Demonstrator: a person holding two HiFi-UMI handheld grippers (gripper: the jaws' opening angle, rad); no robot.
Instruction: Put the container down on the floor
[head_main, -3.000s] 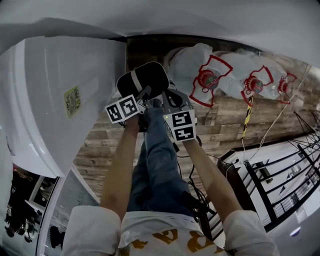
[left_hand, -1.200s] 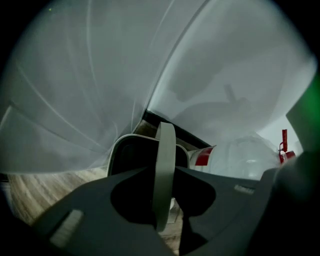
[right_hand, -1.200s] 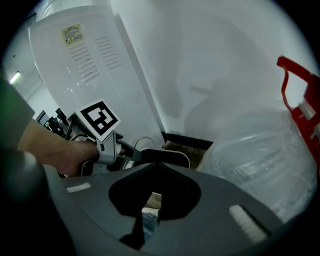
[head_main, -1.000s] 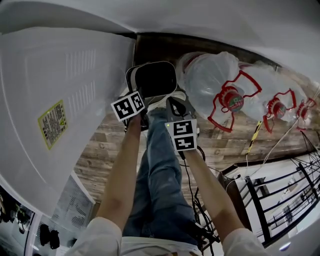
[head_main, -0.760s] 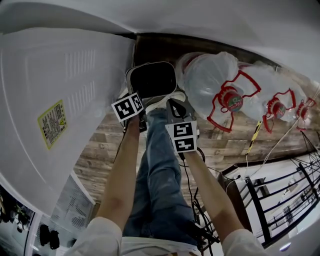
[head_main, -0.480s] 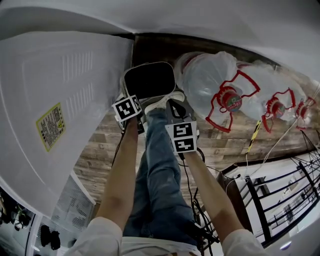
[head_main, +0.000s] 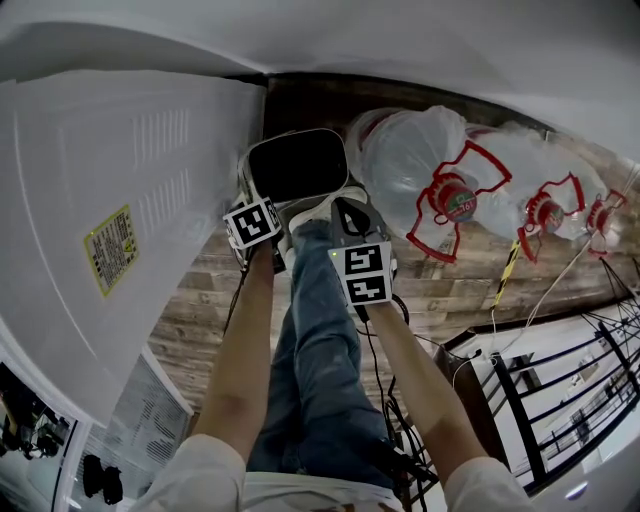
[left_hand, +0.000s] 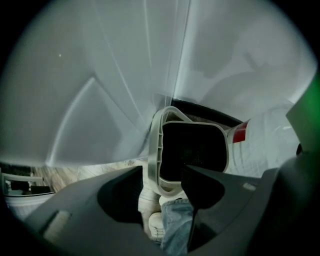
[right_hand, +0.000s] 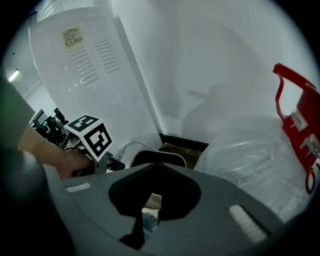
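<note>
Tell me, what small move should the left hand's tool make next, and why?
Probably pull the left gripper straight back. Its fingers stand apart, not pinching the rim of the container seen between them, which looks set on the floor beside the water jug.

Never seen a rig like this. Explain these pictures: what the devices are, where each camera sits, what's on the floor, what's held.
No robot here: a person holds a two-jaw gripper in each hand; the marker cubes are part of them. The head view comes from a camera on the person's head, looking down past arms and jeans. The two gripper views ride on the grippers and look along their jaws. On the wooden floor stand a white container with a dark inside, clear water bottles with red handles, and a white appliance. The left gripper has its jaws apart around the container's near rim, not visibly pinching it. The right gripper is shut and empty.
</note>
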